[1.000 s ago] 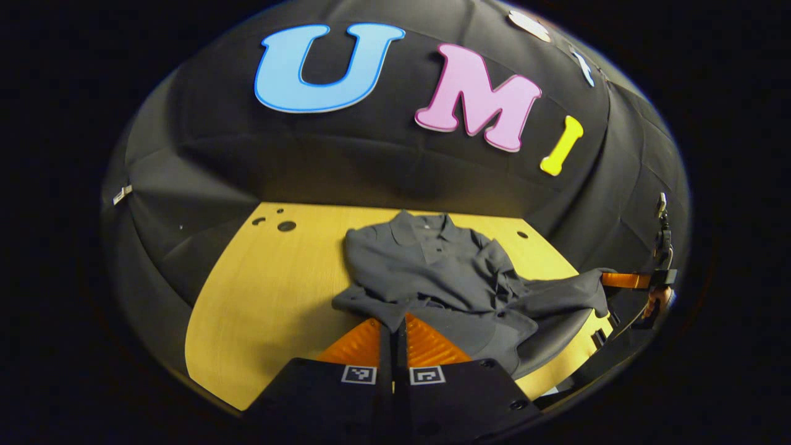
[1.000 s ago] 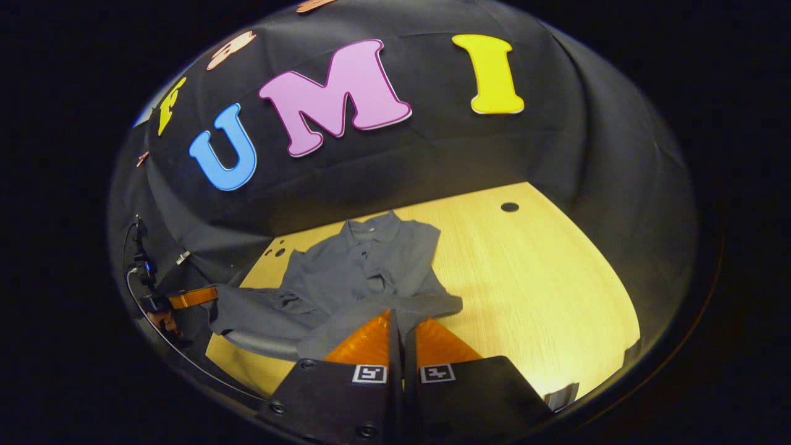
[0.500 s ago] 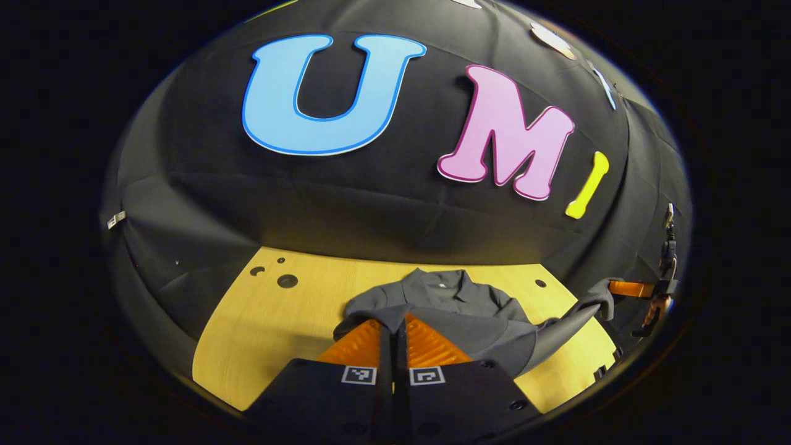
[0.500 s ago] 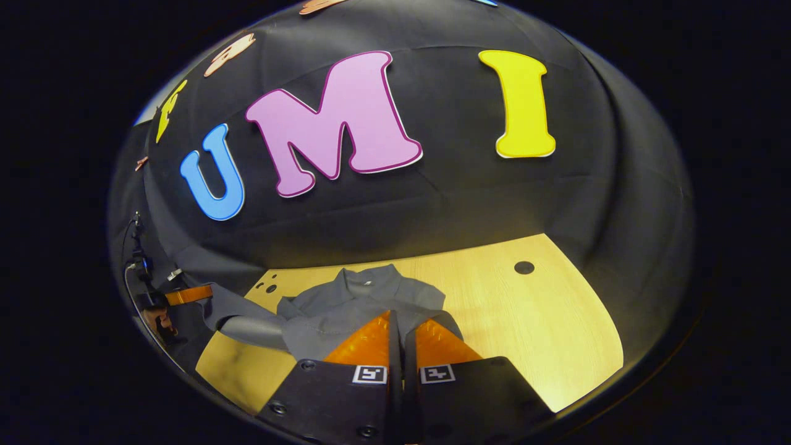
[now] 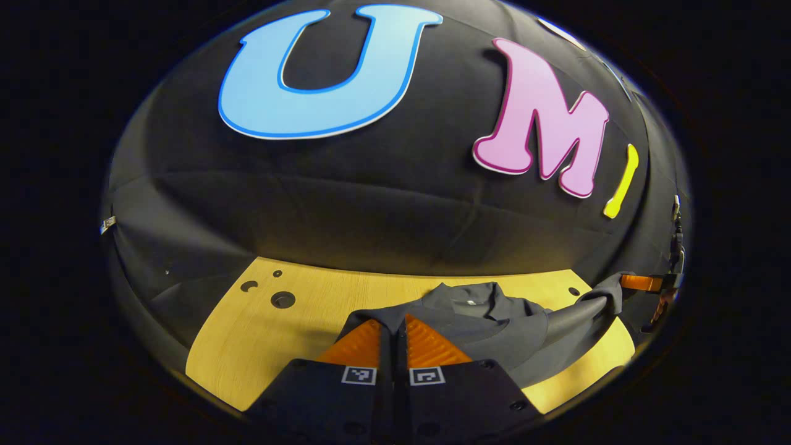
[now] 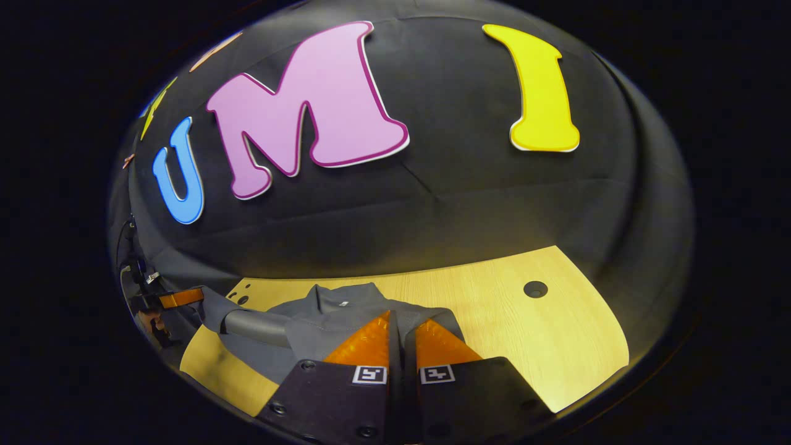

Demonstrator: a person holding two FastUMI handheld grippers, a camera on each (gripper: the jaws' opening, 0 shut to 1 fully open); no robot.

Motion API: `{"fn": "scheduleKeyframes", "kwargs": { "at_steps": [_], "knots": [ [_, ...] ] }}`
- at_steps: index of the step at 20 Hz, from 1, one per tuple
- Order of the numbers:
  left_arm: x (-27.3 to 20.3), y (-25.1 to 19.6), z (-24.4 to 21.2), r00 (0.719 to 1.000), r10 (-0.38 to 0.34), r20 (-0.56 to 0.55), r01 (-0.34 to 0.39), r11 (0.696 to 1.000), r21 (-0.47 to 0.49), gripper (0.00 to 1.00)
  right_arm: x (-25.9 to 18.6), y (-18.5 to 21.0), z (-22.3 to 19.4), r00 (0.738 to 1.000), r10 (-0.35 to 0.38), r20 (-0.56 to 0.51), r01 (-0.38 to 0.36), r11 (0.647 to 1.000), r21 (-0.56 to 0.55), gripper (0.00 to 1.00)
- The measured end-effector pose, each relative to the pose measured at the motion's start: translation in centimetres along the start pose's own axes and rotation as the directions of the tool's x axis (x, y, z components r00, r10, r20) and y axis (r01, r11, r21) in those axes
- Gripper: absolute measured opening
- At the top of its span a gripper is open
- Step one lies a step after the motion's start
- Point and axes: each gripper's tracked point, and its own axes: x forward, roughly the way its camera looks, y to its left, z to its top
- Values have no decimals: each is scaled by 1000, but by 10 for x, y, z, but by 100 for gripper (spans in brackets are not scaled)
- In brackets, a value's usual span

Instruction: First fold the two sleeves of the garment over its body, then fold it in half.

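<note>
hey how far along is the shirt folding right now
Done, by the look of it: the sleeves, since none lies out to the side of the grey shirt. In hand: the left gripper and right gripper each pinch its edge, carrying it toward the collar. Left: lay it down on the table, release.

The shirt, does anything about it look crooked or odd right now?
Nothing looks damaged. The grey shirt is mid-fold: both tongs, left and right, are shut on its hem, which hangs above the wooden table near the collar. The fabric between the tongs sags unevenly.
</note>
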Motion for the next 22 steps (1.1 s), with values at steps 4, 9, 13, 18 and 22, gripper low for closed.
{"fn": "scheduleKeyframes", "kwargs": {
  "at_steps": [4, 9, 13, 18, 22],
  "knots": [
    [57, 6, -23, 999, 47, -25, -47, 999, -7, 5, 54, -15, -21, 999, -26, -27, 25, 999, -35, 0],
    [116, 14, -64, 995, 81, -57, -80, 997, 6, 5, 112, -33, -75, 992, -101, -80, 95, 993, -71, 5],
    [135, 18, -90, 990, 94, -108, -88, 995, 51, 5, 131, -42, -104, 983, -130, -129, 118, 988, -97, 5],
    [149, 18, -110, 985, 95, -144, -84, 994, 76, 2, 139, -45, -127, 975, -143, -172, 125, 986, -111, 9],
    [149, 17, -114, 984, 93, -151, -86, 995, 54, 12, 139, -44, -132, 972, -142, -189, 124, 986, -108, 17]
  ]
}}
